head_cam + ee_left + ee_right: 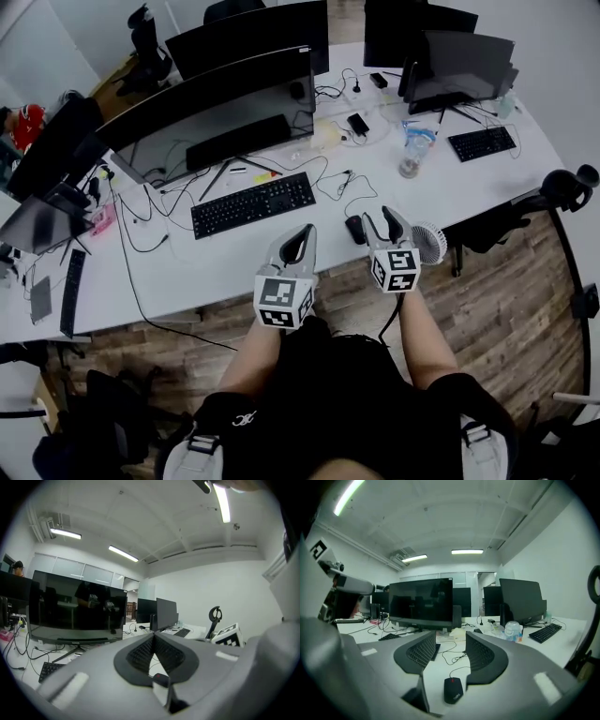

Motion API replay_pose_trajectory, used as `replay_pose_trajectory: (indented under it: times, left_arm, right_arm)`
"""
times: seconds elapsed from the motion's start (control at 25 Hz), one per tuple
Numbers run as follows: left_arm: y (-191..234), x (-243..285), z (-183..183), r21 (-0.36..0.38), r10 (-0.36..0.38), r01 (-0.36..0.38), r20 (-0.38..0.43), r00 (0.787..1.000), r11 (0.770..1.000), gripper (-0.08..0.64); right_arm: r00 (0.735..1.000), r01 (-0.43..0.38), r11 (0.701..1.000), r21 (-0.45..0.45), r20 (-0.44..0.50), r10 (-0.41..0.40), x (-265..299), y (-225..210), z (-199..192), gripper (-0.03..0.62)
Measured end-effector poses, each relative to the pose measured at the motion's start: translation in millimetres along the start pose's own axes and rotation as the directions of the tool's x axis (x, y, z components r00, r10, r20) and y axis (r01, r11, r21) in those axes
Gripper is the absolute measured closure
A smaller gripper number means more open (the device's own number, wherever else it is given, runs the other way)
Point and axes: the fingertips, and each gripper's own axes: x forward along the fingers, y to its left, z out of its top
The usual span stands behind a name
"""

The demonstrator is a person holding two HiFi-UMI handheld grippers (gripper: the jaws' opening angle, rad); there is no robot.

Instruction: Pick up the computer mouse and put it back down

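In the head view, one black mouse [354, 229] is seen lying on the white tabletop [450, 187] near its front edge, just beside the right gripper [382, 223] and on its left. The left gripper [305, 234] is held further left, apart from the mouse. Two marker cubes are counted, one on each gripper; black-and-white squares are printed on them, without readable letters. Three black keyboards are counted: one in the middle [253, 204], one at the right [482, 142], one at the left edge [72, 291]. One bottle [412, 155] is stood between the right keyboard and the mouse.

In the left gripper view, the jaws of the left gripper [153, 637] are shown closed together, with nothing held. A wide monitor [77, 611] is seen beyond them; the small logo on its lower bezel cannot be read.

In the right gripper view, the jaws of the right gripper [450, 634] are shown apart. The mouse [453, 689] is seen resting on the tabletop [440, 667] low between them, untouched by the pads. A red wheel is seen on it, and pale writing that is too small to be read. Its cable is led away toward the monitors.
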Motion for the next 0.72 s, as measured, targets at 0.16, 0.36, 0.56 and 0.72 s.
replay_pose_trajectory:
  times: [0.16, 0.36, 0.56, 0.72]
  left_arm:
    - [14.1, 13.5, 3.0, -0.007, 0.006, -0.006, 0.004, 1.0, 1.0, 0.509]
    - [31.2, 26.0, 0.9, -0.035, 0.024, -0.024, -0.008, 1.0, 0.999, 0.509]
    - [45.6, 32.5, 0.3, -0.043, 0.045, -0.045, -0.013, 0.999, 0.998, 0.509]
    - [56.0, 36.1, -0.8, -0.053, 0.06, -0.061, -0.02, 0.998, 0.997, 0.509]
  right_arm:
    - [0.988, -0.03, 0.999, -0.028, -0.15, 0.025, 33.7, -3.1, -49.7, 0.372]
    - [0.943, -0.054, 0.999, -0.003, -0.328, 0.05, 64.9, -6.0, -116.8, 0.312]
    - [0.864, -0.057, 0.998, 0.007, -0.501, 0.053, 86.3, -11.1, -180.8, 0.224]
    - [0.813, -0.067, 0.997, -0.032, -0.581, 0.036, 96.4, -13.8, -206.3, 0.227]
